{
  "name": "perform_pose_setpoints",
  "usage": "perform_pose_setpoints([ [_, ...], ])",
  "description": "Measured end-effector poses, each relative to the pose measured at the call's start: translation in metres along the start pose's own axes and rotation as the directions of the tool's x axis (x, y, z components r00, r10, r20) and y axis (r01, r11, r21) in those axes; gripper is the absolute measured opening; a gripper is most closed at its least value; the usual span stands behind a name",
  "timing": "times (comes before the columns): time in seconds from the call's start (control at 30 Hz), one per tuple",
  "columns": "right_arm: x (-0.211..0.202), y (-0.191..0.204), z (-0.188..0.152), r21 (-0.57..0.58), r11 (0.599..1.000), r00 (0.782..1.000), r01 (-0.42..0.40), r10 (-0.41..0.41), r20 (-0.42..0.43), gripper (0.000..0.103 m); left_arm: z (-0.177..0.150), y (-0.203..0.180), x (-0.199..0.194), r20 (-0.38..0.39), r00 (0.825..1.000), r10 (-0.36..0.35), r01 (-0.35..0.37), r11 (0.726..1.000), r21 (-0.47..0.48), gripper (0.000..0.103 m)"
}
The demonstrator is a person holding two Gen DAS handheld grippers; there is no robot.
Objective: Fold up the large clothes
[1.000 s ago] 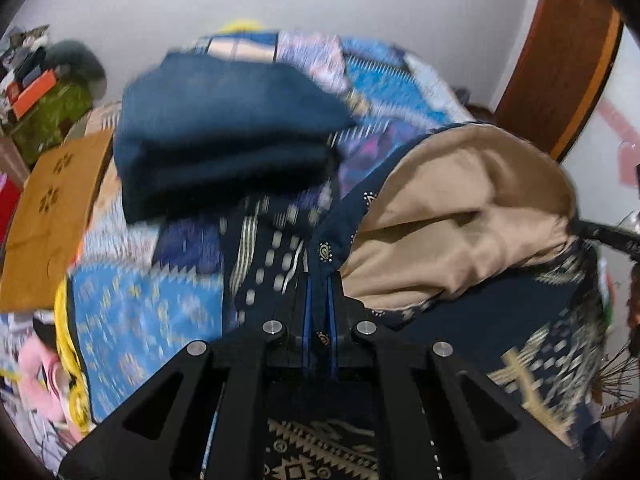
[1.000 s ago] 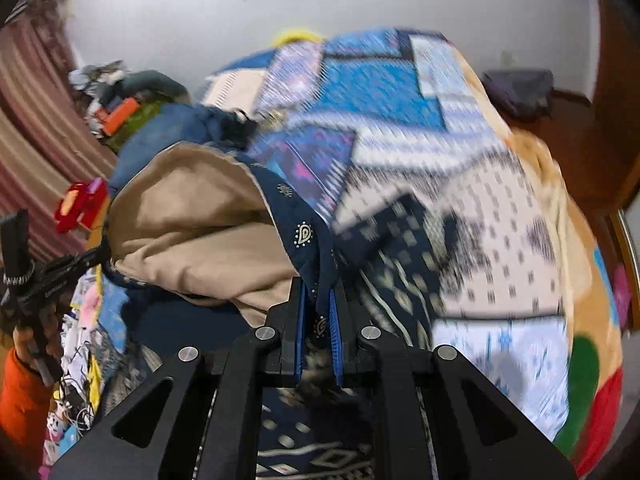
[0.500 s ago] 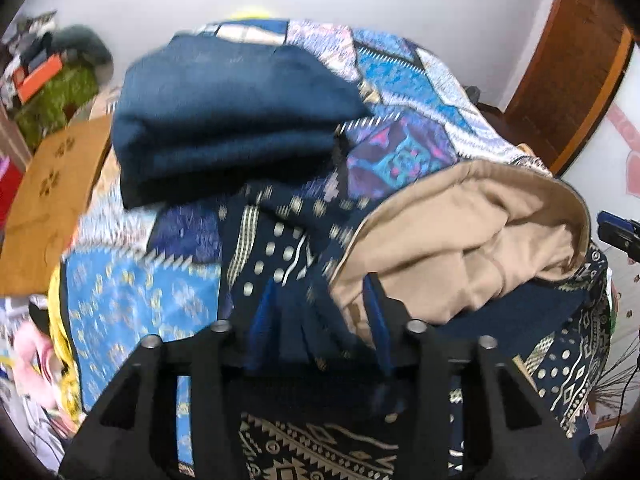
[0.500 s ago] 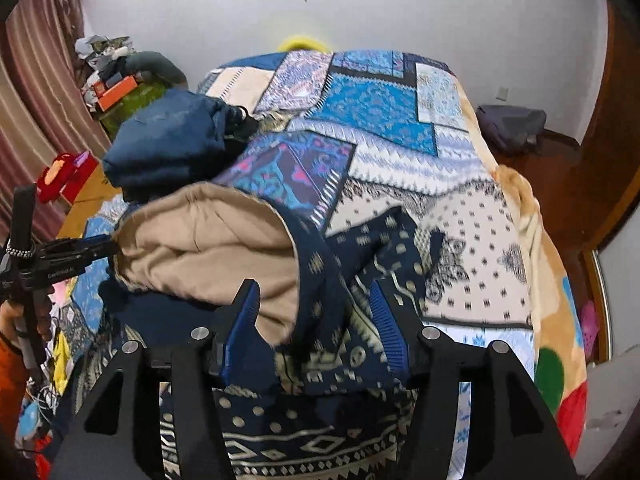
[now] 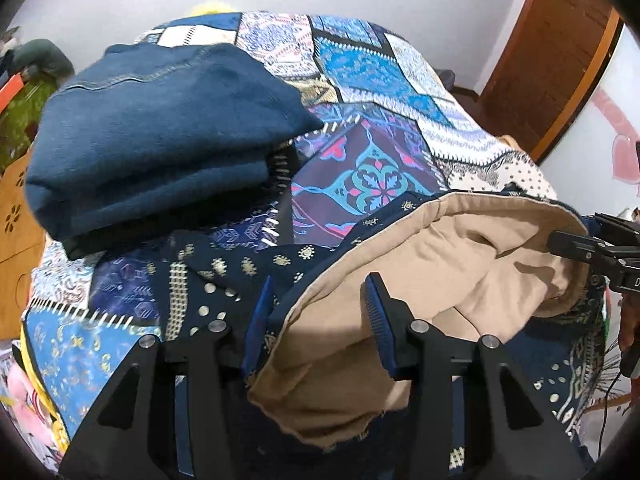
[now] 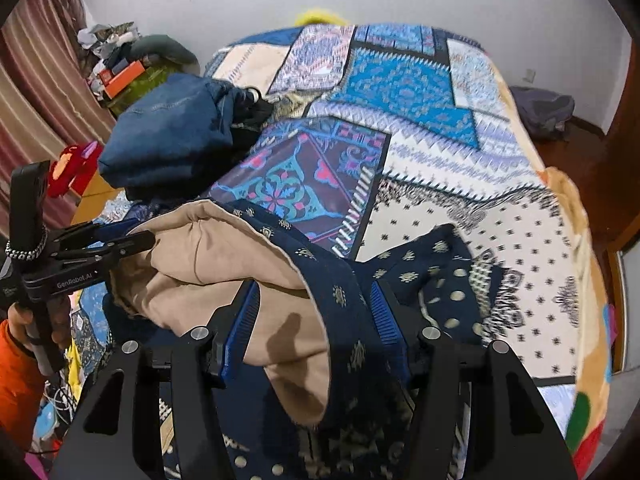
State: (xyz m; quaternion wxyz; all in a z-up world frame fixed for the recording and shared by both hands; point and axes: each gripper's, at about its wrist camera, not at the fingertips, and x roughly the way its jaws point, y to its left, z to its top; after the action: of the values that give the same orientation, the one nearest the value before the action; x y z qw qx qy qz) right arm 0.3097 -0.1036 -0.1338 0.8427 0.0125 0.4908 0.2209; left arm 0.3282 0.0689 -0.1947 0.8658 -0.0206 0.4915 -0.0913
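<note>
A large navy patterned garment with a beige lining lies bunched on the patchwork bed; it also shows in the right wrist view. My left gripper is open, its blue pads on either side of the garment's folded edge. My right gripper is open too, with the navy edge lying loose between its pads. Each gripper shows in the other's view, the right one at the far right and the left one at the left, both at the beige fold.
A folded dark blue denim garment sits on the patchwork bedspread at the far left; it also shows in the right wrist view. A wooden door stands right. Clutter and a curtain line the left side.
Both grippers have opened and let go of the garment's edge. The beige-lined fold has dropped onto the bed, and the grippers have drawn back a little.
</note>
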Motion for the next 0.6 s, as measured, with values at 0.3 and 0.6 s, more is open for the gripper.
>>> perform_pose_setpoints([
  [0.3, 0.013, 0.003, 0.001, 0.005, 0.999, 0.999, -0.042, 0.042, 0.016, 0.029, -0.006, -0.001, 0.013, -0.050, 0.994, -0.095, 0.096, 0.995, -0.001, 0.045],
  [0.6, -0.032, 0.025, -0.008, -0.059, 0.996, 0.992, -0.065, 0.071, 0.100, 0.007, -0.024, 0.003, -0.055, 0.058, 0.964, -0.258, 0.258, 0.966, 0.011, 0.004],
])
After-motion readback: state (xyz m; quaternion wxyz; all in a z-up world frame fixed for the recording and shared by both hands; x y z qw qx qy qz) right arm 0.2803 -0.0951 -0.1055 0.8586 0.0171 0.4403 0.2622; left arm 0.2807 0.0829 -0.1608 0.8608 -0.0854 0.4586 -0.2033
